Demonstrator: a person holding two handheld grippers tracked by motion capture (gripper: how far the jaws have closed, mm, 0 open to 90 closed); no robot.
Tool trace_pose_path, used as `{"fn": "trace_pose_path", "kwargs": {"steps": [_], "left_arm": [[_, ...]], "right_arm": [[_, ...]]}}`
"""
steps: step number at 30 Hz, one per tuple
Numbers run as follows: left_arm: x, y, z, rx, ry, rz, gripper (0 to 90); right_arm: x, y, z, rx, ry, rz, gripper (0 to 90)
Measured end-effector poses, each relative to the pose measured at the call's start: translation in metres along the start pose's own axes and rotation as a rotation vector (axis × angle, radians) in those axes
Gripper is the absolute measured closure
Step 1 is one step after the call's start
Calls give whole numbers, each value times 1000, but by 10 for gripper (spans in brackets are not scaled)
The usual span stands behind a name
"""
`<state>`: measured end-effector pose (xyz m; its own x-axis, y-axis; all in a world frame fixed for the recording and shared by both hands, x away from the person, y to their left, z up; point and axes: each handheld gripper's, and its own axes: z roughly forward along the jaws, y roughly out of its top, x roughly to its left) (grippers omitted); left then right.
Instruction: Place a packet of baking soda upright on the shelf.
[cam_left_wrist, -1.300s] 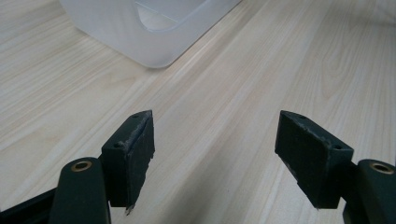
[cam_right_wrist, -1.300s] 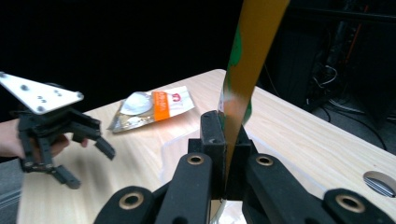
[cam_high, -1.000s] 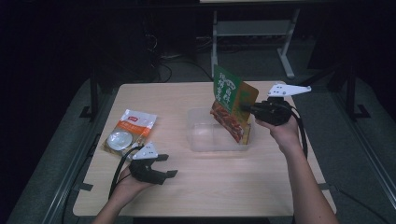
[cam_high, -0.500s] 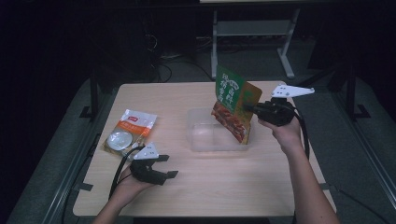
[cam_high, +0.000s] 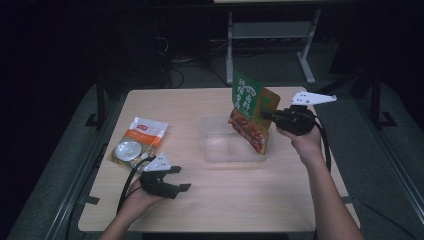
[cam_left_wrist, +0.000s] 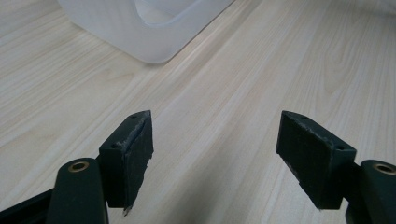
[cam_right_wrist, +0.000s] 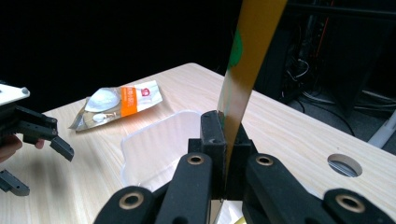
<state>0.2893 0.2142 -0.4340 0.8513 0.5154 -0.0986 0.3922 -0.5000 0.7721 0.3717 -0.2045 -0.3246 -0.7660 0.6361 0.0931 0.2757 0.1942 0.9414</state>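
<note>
My right gripper (cam_high: 268, 117) is shut on a green and orange snack packet (cam_high: 250, 112), held upright above the right end of a clear plastic tub (cam_high: 227, 147). In the right gripper view the packet (cam_right_wrist: 245, 56) shows edge-on, pinched between the jaws, with the tub (cam_right_wrist: 159, 140) beyond them. My left gripper (cam_high: 181, 179) rests low at the table's near left, open, with nothing between its fingers. In the left gripper view its pads (cam_left_wrist: 137, 149) stand wide apart over bare wood, and a corner of the tub (cam_left_wrist: 149, 23) lies ahead.
An orange and white packet (cam_high: 137, 140) with a round clear window lies flat at the table's left; it also appears as the packet (cam_right_wrist: 119, 105) in the right gripper view. A round hole (cam_right_wrist: 344, 164) is cut in the tabletop. A metal frame (cam_high: 270, 35) stands behind the table.
The right gripper has shifted the snack packet slightly, tilting its lower end toward the tub. The left gripper has kept still.
</note>
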Motion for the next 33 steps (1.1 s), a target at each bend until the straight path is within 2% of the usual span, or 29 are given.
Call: {"fn": "trace_pose_path", "kwargs": {"steps": [4, 9, 16, 28, 33], "left_arm": [[1, 0, 0, 15, -6, 19, 269], [-1, 0, 2, 21, -12, 17, 268], [-7, 1, 3, 26, -9, 27, 265], [-7, 0, 5, 40, -8, 47, 232], [-8, 0, 8, 44, -11, 41, 214]], "right_arm": [[0, -1, 5, 12, -9, -9, 900], [0, -7, 10, 11, -10, 3, 900], [-1, -17, 18, 46, -11, 8, 900], [3, -25, 29, 84, 8, -8, 900], [4, -33, 25, 80, 21, 20, 900]]}}
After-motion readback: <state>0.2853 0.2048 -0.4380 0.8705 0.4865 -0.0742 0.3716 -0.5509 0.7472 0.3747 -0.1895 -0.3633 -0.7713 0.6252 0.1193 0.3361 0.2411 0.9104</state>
